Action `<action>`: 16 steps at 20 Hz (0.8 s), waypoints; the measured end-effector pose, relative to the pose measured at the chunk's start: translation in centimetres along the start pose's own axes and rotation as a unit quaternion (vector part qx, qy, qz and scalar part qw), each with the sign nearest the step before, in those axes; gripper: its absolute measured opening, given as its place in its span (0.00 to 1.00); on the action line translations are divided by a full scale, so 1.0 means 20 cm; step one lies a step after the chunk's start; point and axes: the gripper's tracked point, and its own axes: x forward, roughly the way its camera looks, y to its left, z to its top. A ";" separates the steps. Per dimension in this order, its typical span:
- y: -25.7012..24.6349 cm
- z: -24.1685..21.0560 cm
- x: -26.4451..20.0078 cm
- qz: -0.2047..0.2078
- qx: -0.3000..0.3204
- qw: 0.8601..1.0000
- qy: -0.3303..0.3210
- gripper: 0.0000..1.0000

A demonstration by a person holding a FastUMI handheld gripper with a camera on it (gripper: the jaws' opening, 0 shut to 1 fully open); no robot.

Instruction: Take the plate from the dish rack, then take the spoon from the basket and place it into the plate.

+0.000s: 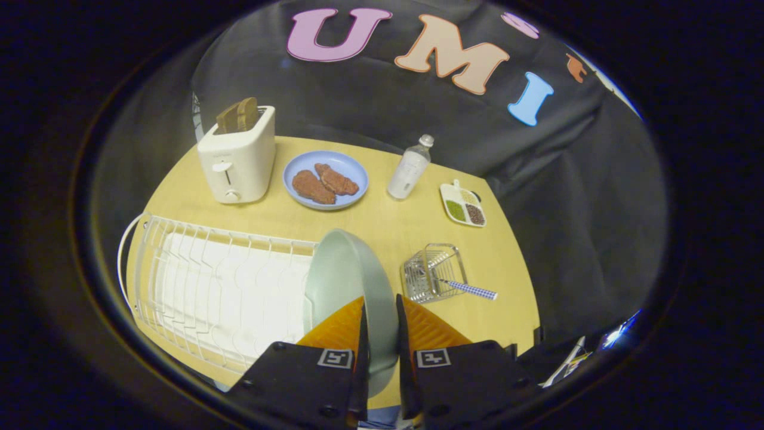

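plate point(343, 280) on edge in claw point(380, 310), beside basket point(431, 272).

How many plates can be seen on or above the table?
2. A pale green plate stands on edge between the gripper fingers, beside the dish rack. A blue plate with food sits near the toaster.

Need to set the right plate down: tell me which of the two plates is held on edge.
The pale green plate, standing on edge between the gripper fingers, which press its rim. The blue plate lies flat beside the toaster, carrying two brown pieces.
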 end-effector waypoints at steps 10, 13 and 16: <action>-0.19 0.24 -0.18 -0.023 0.009 0.997 -0.071 0.17; -0.27 0.26 -0.22 0.006 0.033 0.996 -0.083 0.17; -0.43 0.28 -0.26 0.033 0.074 0.991 -0.102 0.17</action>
